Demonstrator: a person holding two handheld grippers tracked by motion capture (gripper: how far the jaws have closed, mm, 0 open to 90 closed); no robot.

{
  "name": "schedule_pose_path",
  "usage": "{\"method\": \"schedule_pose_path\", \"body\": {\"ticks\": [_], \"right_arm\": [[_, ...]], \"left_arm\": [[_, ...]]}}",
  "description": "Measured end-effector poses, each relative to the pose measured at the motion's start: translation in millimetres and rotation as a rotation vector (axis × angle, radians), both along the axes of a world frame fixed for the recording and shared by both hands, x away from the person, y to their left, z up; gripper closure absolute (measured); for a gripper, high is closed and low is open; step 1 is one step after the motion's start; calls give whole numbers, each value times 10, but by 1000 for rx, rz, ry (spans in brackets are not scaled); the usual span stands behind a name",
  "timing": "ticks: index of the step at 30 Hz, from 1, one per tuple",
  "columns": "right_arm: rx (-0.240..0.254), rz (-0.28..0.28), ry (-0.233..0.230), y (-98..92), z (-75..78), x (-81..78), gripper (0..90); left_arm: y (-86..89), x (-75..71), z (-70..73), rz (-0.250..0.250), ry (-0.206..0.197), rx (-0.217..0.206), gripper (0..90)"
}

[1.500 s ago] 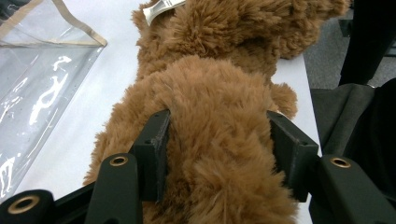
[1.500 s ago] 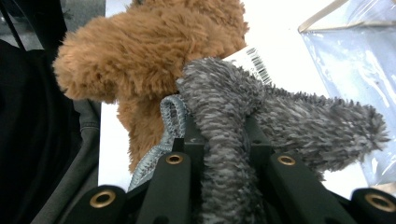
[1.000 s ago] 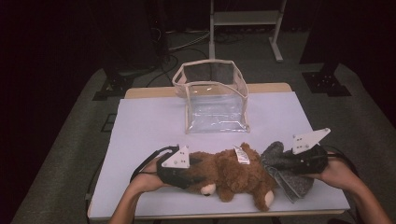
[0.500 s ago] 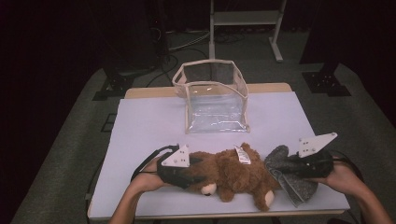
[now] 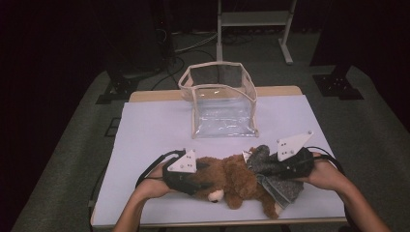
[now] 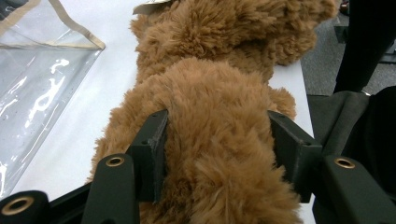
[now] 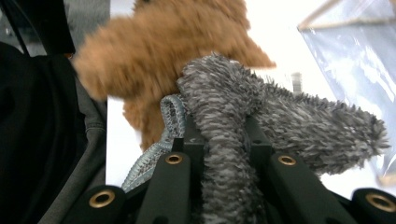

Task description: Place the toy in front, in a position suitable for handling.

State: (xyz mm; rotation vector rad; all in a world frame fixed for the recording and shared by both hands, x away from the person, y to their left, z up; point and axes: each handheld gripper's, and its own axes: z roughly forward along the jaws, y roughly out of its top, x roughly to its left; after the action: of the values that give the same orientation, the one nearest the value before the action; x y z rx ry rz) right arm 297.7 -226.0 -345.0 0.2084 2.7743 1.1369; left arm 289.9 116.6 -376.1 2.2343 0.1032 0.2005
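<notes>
Right gripper view, bear (image 7: 159, 51) blurred, right gripper (image 7: 223, 135) clamping grey cloth (image 7: 261, 107), left gripper (image 6: 217, 140) gripping bear.

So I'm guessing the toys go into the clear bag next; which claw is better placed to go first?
Probably the right claw: it grips the grey plush, nearer the clear bag. The left claw pins the brown teddy.

A recording studio or lab set-up rather than a home: a small worktop (image 5: 145, 140) covered in plain white stands alone in the middle of the frame on grey carpet (image 5: 72, 159), the surroundings fall away into darkness, black cables (image 5: 193, 41) trail across the floor at upper centre, and metal stand legs (image 5: 285, 46) and dark equipment bases (image 5: 338, 84) sit behind and to the right
</notes>
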Motion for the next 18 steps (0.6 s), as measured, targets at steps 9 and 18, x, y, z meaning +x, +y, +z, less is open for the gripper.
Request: {"method": "schedule_pose_path", "body": {"ticks": [9, 18], "right_arm": [[22, -41, 14, -184, -32, -46, 760], [127, 107, 9, 374, 138, -34, 760]], "left_arm": [[-34, 2, 15, 3, -2, 9, 437], [-33, 7, 12, -3, -1, 5, 439]]}}
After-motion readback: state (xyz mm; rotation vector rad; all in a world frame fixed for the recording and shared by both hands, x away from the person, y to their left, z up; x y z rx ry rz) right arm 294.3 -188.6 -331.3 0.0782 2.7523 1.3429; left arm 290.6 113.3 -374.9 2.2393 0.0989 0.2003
